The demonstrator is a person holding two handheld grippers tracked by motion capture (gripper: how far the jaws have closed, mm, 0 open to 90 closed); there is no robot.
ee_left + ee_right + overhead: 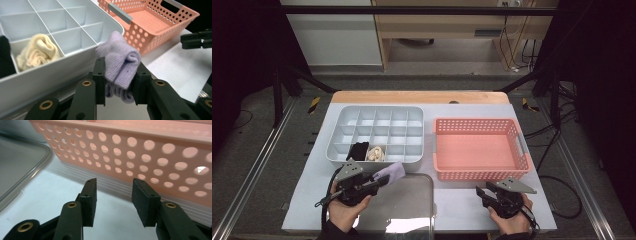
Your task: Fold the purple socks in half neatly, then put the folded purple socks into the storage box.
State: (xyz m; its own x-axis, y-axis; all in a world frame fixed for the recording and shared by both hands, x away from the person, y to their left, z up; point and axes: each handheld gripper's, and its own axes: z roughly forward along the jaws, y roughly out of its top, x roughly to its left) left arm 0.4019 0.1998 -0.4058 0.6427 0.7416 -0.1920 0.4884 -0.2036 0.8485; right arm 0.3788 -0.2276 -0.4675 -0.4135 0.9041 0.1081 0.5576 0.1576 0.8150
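Observation:
My left gripper is shut on a rolled lilac sock, held just above the metal tray, close to the front wall of the grey divided organizer. In the organizer's front row lie a cream sock and a black sock. My right gripper is open and holds nothing, low over the white table in front of the pink perforated basket.
The pink basket stands right of the organizer with nothing in it. A corner of the metal tray lies to the left of my right gripper. White table surface separates tray and right hand.

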